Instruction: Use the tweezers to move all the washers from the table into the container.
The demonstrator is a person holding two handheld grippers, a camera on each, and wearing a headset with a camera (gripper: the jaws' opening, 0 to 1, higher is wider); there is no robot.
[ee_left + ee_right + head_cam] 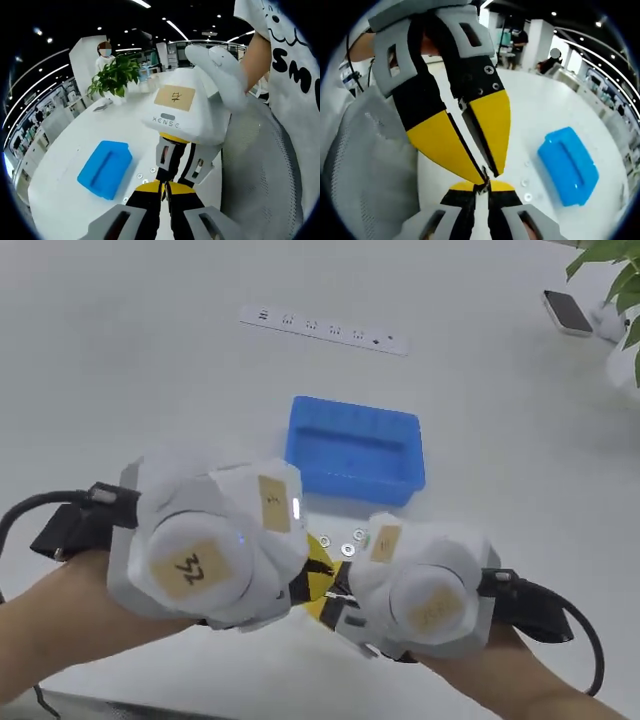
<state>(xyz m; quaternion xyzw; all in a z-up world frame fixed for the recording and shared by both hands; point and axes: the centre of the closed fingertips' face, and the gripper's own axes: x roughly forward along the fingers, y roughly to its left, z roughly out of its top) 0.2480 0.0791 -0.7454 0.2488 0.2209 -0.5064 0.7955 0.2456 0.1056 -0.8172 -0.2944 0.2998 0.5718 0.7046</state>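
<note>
Frankly, the weak spot is whatever sits between the two sets of jaws. On the left, my left gripper [164,189] has its jaws pressed together. Its yellow tips are nose to nose with those of the right gripper [481,189], which is likewise closed to a slit. The two meet low over the counter [150,390], just short of the washers [347,550]. I cannot tell whether the tweezers sit in that pinch: the right gripper view shows a thin dark sliver between the jaws, too small to name. If the tool is there and caught only by the very tips, or off-centre, it could swivel or spring out once one gripper lets go, then land among the washers and scatter them. The washers lie loose and flat in a small cluster on the smooth white top. They are between the gripper tips and the blue container [355,450], which stands just beyond them. Thin rings on a slick surface will likely skate rather than lift, so a shallow sideways poke could shove one against the container's wall or well away from it. On the right, the bulky gripper bodies hide the tips in the head view, so I would be judging contact mostly from the fisheye views. A misjudged height there could jam the tips into the counter.
</note>
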